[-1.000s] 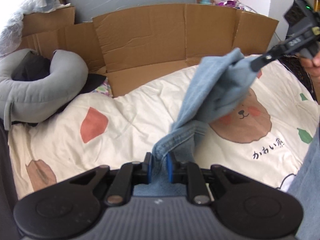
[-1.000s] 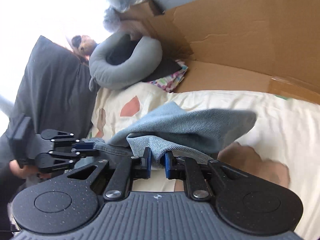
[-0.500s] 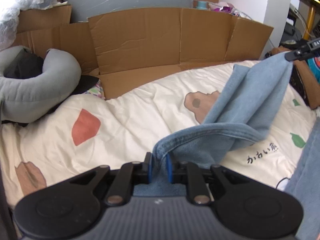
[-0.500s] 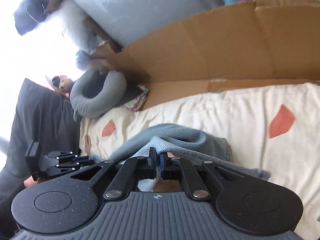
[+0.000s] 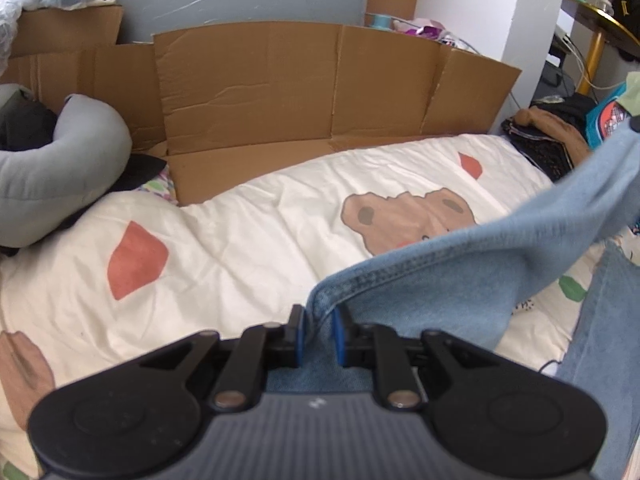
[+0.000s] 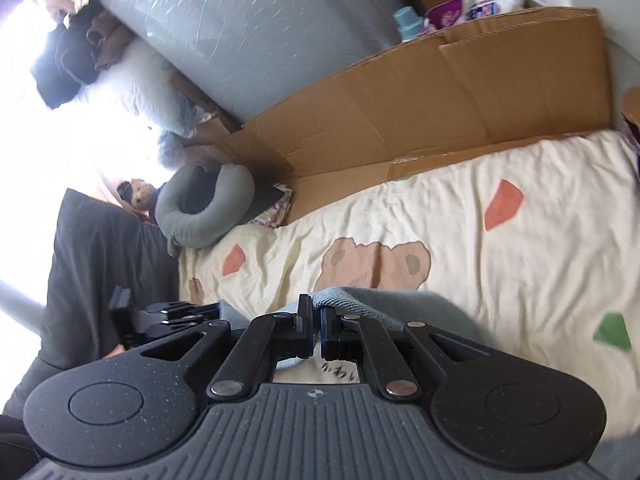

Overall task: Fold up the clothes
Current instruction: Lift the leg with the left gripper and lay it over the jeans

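Left wrist view, left gripper (image 5: 319, 330) fingers pinching denim garment (image 5: 460, 276), right gripper (image 6: 316, 330) fingers clamped on it, quilt (image 5: 240, 240) lettering unreadable

One denim garment (image 5: 460, 264), two grippers (left (image 5: 319, 334), right (image 6: 316, 334)), one neck pillow (image 5: 52, 184).

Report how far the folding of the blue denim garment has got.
Done: the denim garment is lifted off the bedspread. In hand: left tongs and right tongs each pinch an edge, the cloth stretched between them in the air. Left: lay it flat and make every fold; none shows yet.
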Tool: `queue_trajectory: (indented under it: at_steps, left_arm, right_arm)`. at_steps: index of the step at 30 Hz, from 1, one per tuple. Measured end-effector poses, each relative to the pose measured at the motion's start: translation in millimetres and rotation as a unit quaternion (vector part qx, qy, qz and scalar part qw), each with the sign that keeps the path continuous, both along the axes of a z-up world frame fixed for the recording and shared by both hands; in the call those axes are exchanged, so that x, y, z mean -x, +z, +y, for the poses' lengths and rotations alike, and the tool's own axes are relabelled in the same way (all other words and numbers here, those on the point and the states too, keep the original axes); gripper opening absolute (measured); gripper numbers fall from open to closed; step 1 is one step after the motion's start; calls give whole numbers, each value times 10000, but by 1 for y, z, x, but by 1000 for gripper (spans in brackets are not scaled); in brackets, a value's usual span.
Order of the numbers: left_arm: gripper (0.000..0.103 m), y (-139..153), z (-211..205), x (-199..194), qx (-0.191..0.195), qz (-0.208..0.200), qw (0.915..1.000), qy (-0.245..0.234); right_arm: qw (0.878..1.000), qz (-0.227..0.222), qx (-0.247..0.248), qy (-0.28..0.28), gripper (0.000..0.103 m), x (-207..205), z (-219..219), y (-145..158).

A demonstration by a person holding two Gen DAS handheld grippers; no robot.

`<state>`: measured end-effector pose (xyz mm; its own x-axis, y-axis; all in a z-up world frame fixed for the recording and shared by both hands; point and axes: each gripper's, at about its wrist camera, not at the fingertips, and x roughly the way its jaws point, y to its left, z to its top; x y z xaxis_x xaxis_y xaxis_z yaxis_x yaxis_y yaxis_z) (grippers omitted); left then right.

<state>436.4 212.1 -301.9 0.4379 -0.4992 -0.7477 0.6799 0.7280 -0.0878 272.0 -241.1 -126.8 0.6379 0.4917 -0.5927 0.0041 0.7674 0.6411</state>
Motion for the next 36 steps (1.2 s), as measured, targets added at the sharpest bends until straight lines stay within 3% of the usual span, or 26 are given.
queue_trajectory:
  at_steps: [4, 11, 20, 25, 30, 36]
  left_arm:
    - [16, -1, 0, -6, 137, 27, 9999, 8]
    - [16, -10, -6, -14, 96, 49, 9999, 89]
    - [16, -28, -15, -32, -96, 118, 9987, 494]
    - [24, -27, -15, -37, -210, 186, 9972, 699]
    - [25, -9, 6, -27, -372, 62, 9936, 1065]
    - [36, 3, 55, -6, -804, -44, 9836, 1611]
  right_arm:
    - [9997, 184, 104, -73, 1, 9, -4, 12]
    - [9971, 570, 374, -350, 1, -13, -12, -9]
    - [9920, 765, 944, -349, 1, -91, -23, -50]
    - [9892, 825, 1186, -259, 1, -138, -26, -73]
    - [9875, 870, 1306, -124, 2, -166, -30, -99]
    - [9843, 1022, 1433, -102, 3, -189, -33, -132]
